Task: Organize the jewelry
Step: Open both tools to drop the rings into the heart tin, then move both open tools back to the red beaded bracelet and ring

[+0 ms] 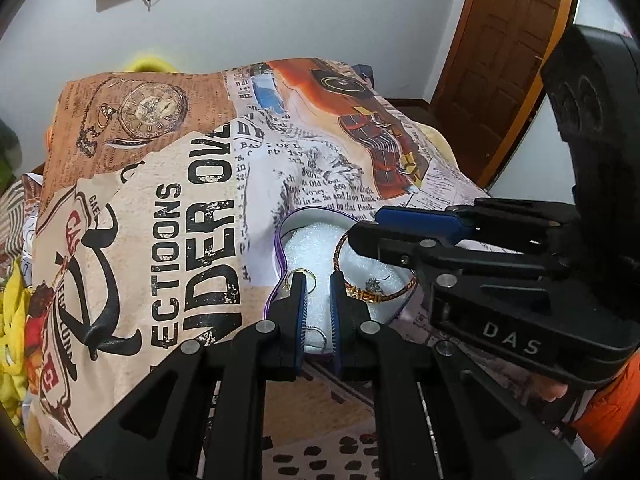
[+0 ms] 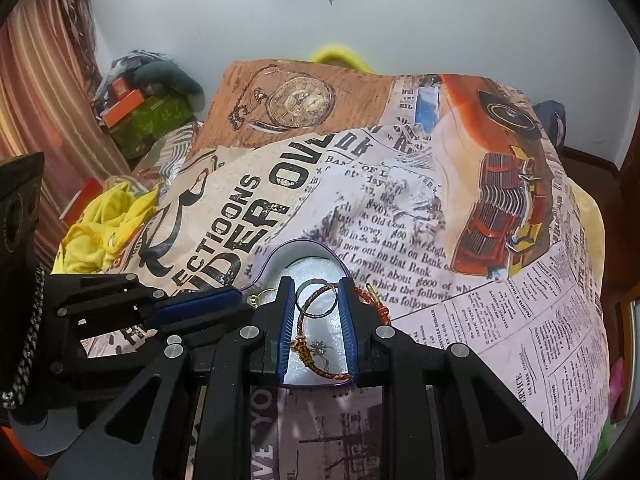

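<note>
A heart-shaped purple box (image 1: 280, 236) (image 2: 304, 245) lined with white foam lies on the printed cloth. A braided brown bracelet (image 1: 362, 293) (image 2: 324, 370) with gold beads rests on the foam beside a small silver charm (image 2: 320, 348). My right gripper (image 2: 315, 284) (image 1: 366, 226) hangs over the box, shut on a silver ring (image 2: 316, 298) that spans its pads. My left gripper (image 1: 318, 280) (image 2: 240, 300) is nearly closed over the box's near lobe. A small silver ring (image 1: 320, 336) sits deep between its pads, partly hidden. A gold hoop (image 1: 303, 274) (image 2: 262, 294) lies at its tips.
A red cord bracelet (image 2: 374, 298) lies on the cloth just right of the box. The newspaper-print cloth (image 1: 180, 220) slopes up behind. Yellow fabric (image 2: 108, 216) and boxes (image 2: 132, 108) sit at the left, and a wooden door (image 1: 500, 60) stands at the right.
</note>
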`<state>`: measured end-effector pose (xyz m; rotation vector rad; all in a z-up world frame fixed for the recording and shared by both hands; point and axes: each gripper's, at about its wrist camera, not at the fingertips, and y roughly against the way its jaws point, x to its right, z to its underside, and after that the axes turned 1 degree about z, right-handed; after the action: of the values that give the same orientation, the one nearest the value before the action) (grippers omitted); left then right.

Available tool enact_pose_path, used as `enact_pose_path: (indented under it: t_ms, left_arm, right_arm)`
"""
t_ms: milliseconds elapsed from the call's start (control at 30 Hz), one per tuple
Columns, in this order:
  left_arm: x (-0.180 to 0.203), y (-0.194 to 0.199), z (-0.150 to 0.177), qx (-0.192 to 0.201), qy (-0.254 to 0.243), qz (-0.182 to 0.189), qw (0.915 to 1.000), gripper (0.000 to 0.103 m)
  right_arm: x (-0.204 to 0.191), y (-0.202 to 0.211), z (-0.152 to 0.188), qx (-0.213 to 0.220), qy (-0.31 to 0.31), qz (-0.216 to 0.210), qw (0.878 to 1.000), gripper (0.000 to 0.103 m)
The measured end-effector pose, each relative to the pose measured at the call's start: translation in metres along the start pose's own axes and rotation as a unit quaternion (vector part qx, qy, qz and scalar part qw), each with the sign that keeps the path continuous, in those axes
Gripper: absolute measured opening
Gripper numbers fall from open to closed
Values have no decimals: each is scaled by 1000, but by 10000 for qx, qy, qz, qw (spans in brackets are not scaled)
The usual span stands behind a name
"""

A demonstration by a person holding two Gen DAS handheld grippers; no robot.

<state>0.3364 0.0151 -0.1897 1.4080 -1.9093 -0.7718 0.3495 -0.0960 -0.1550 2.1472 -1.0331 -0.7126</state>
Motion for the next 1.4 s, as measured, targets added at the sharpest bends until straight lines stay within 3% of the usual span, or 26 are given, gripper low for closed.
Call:
enact_pose_path:
  t_ms: [367,600,733,967,1167,1400]
  left_arm:
    - [-6,12,4,-39,159,-10,9999,12]
    - [-7,45,6,181,224,-84,9995,18]
    - [-6,68,10,353,251,-127,9990,30]
    - [-3,103,27,480,283,-245,9981,33]
    - [-3,108,54,273,333,-310,9986,35]
    - [0,99,85,-73,451,-207,9987,35]
  right_arm:
    - [-13,13,-1,54,357,228,9991,20]
    - [-28,36,1,239,666,506,9962,21]
    - [-38,53,4,397,774,615,9943,29]
    - [-48,80,16,582,707,648,9937,32]
    - [-48,85,40,437,407,524,9968,32]
    - [-50,66,76,-119,290,499,9983,32]
